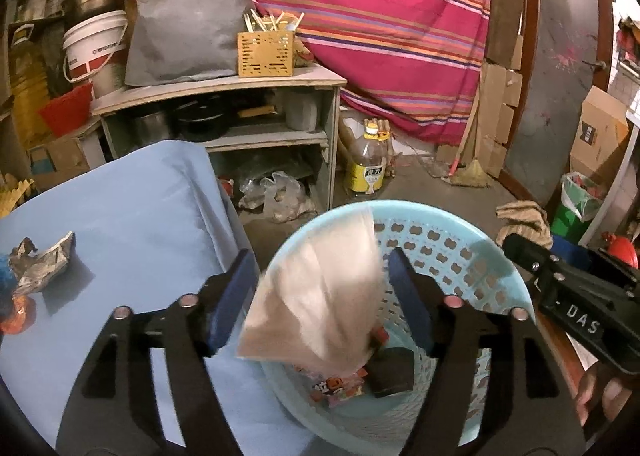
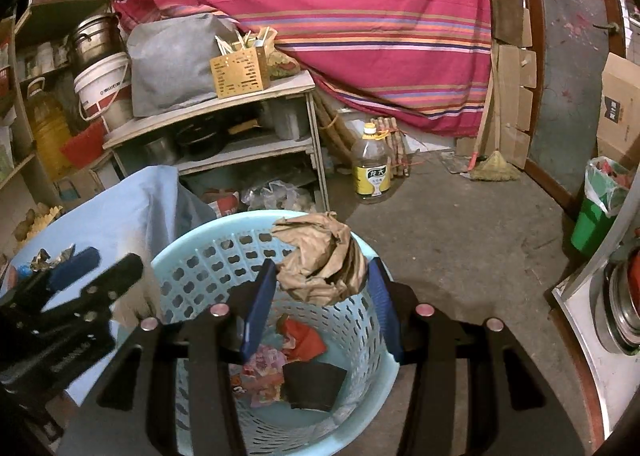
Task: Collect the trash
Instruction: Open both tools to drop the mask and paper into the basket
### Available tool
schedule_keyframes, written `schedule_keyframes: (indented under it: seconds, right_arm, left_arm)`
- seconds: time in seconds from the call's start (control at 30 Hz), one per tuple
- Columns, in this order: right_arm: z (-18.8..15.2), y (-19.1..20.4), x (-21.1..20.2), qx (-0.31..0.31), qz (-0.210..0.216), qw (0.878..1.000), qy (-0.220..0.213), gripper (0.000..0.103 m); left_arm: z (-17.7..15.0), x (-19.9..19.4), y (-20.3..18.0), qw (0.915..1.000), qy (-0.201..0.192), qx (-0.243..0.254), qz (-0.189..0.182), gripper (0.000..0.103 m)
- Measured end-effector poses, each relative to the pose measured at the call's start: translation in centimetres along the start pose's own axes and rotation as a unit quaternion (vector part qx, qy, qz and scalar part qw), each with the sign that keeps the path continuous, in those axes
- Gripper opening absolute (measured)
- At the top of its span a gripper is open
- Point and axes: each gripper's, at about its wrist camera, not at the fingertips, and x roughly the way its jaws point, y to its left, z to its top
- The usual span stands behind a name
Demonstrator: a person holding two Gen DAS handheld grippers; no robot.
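Two hand-held grippers are seen above one pale blue perforated basket (image 2: 276, 408), which fills the lower centre of both views and already holds wrappers and a dark card. At lower left of the left wrist view lies the bench under its blue cloth (image 1: 132, 212). In that view the left hand-held gripper (image 1: 320, 298) stands wide, its pads clear of a blurred pale tissue (image 1: 320, 288) that hangs free between them over the basket mouth. In the right wrist view the right hand-held gripper (image 2: 322, 308) is clamped on a crumpled brown paper (image 2: 320, 260), held at the far rim. A miss is judged possible: the light tissue could drift onto the rim or the cloth, and the brown paper, if let go so near the edge, could tip outward onto the floor. More trash remains: a crumpled foil wrapper (image 1: 44, 260) on the cloth at left. The two tools sit close together, so a knock between them is conceivable.
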Motion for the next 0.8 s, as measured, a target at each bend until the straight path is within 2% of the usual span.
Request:
schedule_keyframes:
  seconds: [0.17,0.43,0.47,0.5,0.53,0.8]
  right_arm:
    - [0.0,0.3,0.0,-0.001,-0.001,1.0,0.001,0.047]
    - [0.0,2.1,0.3,-0.012,0.006,1.0,0.002,0.049]
    - [0.0,2.5,0.4,-0.013,0.007,1.0,0.003,0.054]
    - [0.0,2.8,0.4,-0.014,0.006,1.0,0.004,0.071]
    - [0.0,3.1,0.3,-0.015,0.002,1.0,0.002,0.082]
    - [0.1,4.9,0.2,-0.012,-0.031,0.999,0.0,0.086]
  left_arm:
    - [0.3,-1.2,1.3,0.9997,-0.014,-0.008,0.02,0.089]
    - [-0.2,-3.0,6.1,0.9976,-0.02,-0.035,0.055,0.096]
    - [-0.2,-3.2,6.7,0.9973,-0.02,-0.038,0.059,0.097]
    - [-0.3,-3.6,7.5,0.9968,-0.022,-0.04,0.066,0.097]
    - [-0.5,-4.0,8.2,0.9962,-0.024,-0.041,0.073,0.097]
    - [-1.5,-7.4,16.1,0.989,-0.026,-0.063,0.131,0.098]
